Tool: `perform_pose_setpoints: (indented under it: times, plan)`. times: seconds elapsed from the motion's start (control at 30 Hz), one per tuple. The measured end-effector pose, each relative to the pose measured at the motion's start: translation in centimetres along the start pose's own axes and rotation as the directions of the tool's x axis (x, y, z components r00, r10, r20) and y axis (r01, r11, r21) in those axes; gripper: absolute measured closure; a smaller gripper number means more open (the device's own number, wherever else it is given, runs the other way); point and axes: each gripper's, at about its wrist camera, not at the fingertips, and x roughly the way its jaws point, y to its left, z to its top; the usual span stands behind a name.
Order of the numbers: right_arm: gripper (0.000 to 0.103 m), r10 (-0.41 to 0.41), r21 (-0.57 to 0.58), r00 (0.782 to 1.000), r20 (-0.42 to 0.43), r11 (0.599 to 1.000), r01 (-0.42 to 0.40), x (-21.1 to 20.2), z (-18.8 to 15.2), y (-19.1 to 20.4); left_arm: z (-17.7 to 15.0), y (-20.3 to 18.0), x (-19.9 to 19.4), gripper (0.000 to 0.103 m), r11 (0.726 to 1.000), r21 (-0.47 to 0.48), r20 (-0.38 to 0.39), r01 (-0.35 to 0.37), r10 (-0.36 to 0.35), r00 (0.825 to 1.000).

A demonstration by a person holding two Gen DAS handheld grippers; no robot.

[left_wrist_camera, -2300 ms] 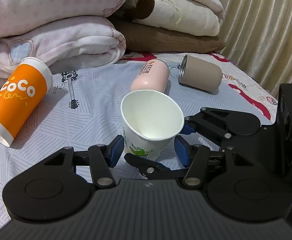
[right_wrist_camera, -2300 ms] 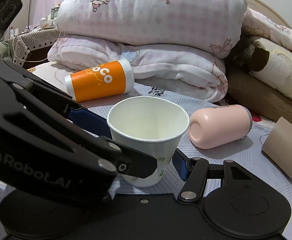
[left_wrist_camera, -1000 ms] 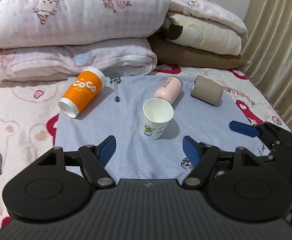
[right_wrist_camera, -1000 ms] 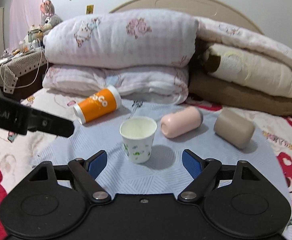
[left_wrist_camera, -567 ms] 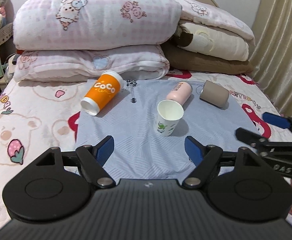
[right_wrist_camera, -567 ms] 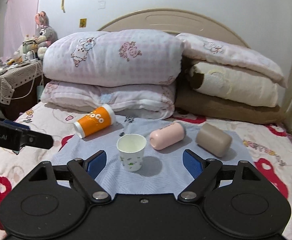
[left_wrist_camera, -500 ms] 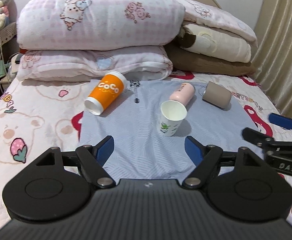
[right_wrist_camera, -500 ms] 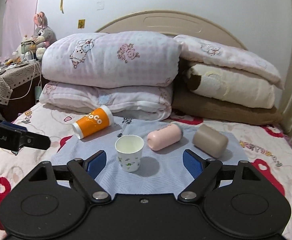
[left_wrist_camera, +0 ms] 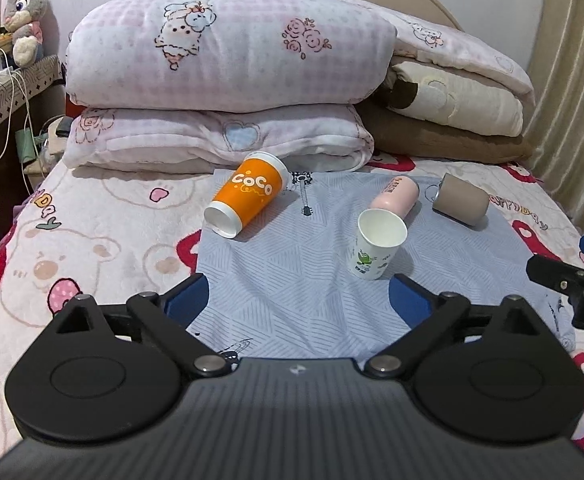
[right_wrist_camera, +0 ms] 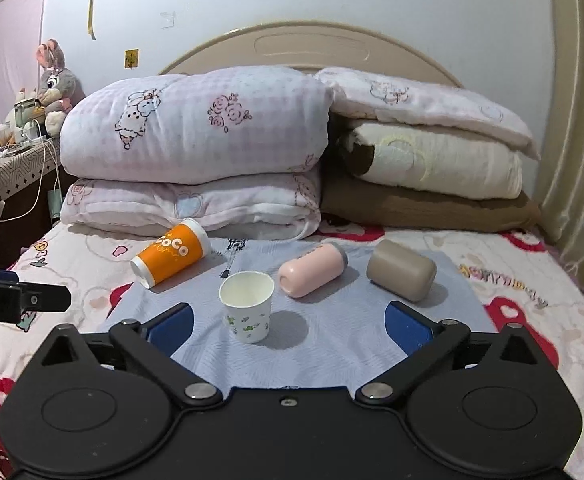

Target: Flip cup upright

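Paper cup (right_wrist_camera: 247, 306) upright (both tools apart)

The right tool (left_wrist_camera: 572, 276) is cut off by the frame edge.

bed (right_wrist_camera: 532, 280) — blue cloth (right_wrist_camera: 332, 344), cups, stacked quilts (right_wrist_camera: 195, 136)

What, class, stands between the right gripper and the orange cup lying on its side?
Nothing visible blocks it. The orange cup lies ahead and to the left of the open right gripper; the upright white paper cup stands nearer, just right of that line, on the blue cloth.
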Motion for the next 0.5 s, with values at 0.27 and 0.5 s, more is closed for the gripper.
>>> perform_pose_setpoints:
  times: [0.27, 0.5]
  plan:
    - [0.0, -0.014, -0.023, 1.0, -0.012, 1.0, 0.014, -0.2, -0.5, 1.0, -0.2, -0.3, -0.6, 0.002, 0.999, 0.034, 0.011, -0.027, 0.027, 1.0]
    - [0.0, -0.024, -0.061, 1.0, -0.009, 0.998, 0.023, -0.5, -0.7, 1.9, -0.2, -0.2, -1.1, 0.001, 0.999, 0.027, 0.008, -0.035, 0.035, 0.999]
